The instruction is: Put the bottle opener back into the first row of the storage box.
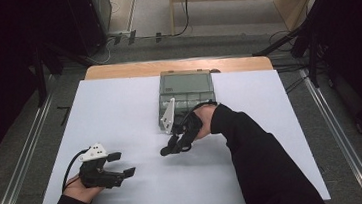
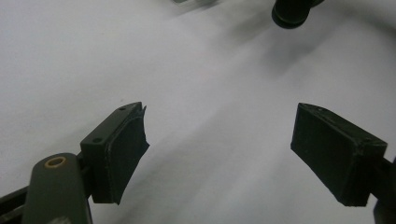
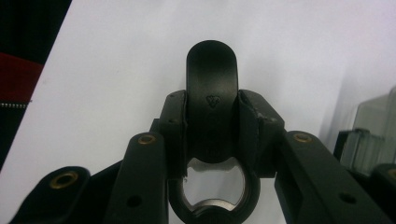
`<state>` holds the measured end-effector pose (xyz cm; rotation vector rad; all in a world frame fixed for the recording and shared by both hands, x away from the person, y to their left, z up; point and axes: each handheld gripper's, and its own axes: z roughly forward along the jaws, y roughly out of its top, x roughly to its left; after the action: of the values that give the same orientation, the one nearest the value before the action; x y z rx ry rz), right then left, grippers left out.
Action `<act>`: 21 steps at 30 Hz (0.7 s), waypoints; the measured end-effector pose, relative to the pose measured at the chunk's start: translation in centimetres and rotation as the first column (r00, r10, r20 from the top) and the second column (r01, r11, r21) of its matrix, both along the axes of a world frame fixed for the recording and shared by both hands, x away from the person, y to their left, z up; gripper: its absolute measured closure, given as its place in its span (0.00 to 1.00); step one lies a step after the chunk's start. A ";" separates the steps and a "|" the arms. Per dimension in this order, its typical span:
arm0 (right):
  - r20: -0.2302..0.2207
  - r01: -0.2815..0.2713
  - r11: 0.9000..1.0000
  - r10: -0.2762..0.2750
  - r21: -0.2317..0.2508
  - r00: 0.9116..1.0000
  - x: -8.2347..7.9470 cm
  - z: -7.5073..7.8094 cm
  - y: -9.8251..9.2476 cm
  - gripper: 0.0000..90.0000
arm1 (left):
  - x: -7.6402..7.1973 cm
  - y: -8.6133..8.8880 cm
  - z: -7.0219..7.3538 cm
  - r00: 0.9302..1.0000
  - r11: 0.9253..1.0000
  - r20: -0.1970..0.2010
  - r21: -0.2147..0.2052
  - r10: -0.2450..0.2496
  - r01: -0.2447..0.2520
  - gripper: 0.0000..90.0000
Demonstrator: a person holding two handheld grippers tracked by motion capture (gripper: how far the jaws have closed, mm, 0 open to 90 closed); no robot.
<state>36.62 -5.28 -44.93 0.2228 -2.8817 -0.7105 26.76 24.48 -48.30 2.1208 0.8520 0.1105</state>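
Observation:
My right gripper point(image 1: 173, 147) hovers over the middle of the white table sheet point(image 1: 120, 113), shut on a black bottle opener point(image 1: 165, 151). In the right gripper view the jaws point(image 3: 212, 126) clamp the opener's neck; its rounded handle point(image 3: 212, 74) sticks out past the pads and its metal ring sits behind them. My left gripper point(image 1: 122, 164) rests low at the front left, open, with nothing between its fingers. The left gripper view has its pads point(image 2: 126, 149) wide apart over bare sheet, and the opener's tip point(image 2: 289, 11) at the top edge.
A grey see-through plastic box point(image 1: 186, 89) with compartments stands at the back centre, just behind my right hand; its corner point(image 3: 373, 126) appears at the right of the right gripper view. A wooden table edge point(image 1: 175, 66) runs behind it. Dark floor and metal rails surround the table.

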 end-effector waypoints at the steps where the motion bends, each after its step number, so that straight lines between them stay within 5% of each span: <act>1: -0.002 0.017 1.000 -0.017 0.006 1.000 0.1 0.1 -0.2 0.73 | 0.0 0.0 0.0 1.000 1.000 0.000 0.002 0.000 0.000 0.20; 18: -0.016 0.142 0.990 -0.142 0.015 0.990 1.8 1.6 -3.9 0.73 | 0.0 0.0 0.1 1.000 1.000 0.001 0.002 -0.001 0.001 0.20; 21: 0.013 0.157 0.987 -0.157 0.023 0.987 1.7 2.3 -4.3 0.73 | 0.0 0.1 0.1 1.000 1.000 0.003 0.000 0.000 0.000 0.20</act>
<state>38.32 -9.61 -42.67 0.0033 -2.9311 -0.7698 26.77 24.53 -48.24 2.1202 0.8501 0.1132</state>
